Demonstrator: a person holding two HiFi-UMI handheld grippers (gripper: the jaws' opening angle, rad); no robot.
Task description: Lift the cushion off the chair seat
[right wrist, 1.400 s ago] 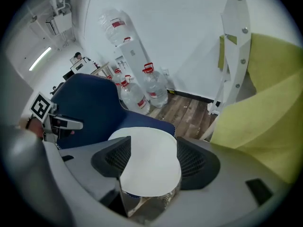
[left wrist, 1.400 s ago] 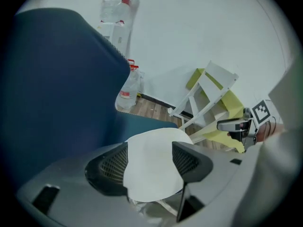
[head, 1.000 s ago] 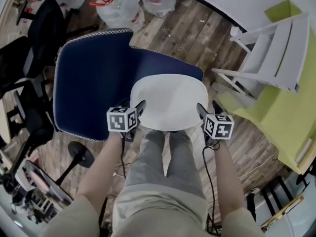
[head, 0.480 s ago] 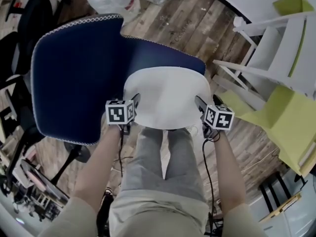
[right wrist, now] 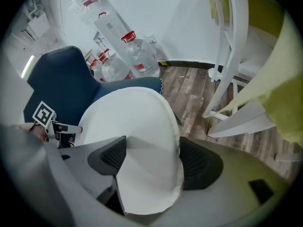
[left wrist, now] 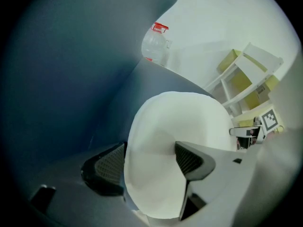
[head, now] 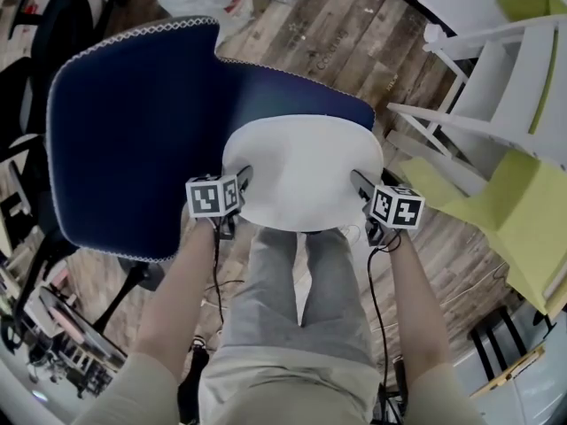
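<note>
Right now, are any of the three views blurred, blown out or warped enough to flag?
Head view: sharp, evenly lit, but the floor planks bow with fisheye. Left gripper view: dim, bluish, heavy dark corners, the white cushion near washed out. Right gripper view: brighter, water bottles crisp, white frame bent by the lens.

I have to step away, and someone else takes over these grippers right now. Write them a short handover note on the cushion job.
Grippers: the left gripper has its jaws opening, with one side edge of the cushion between them, not clamped. The right gripper has its jaws apart around the opposite edge, no grip.
Things: the white cushion lies flat on the navy chair seat.
Done: both grippers are placed at the cushion's edges.
Left: close both on the cushion and lift it off the seat.
</note>
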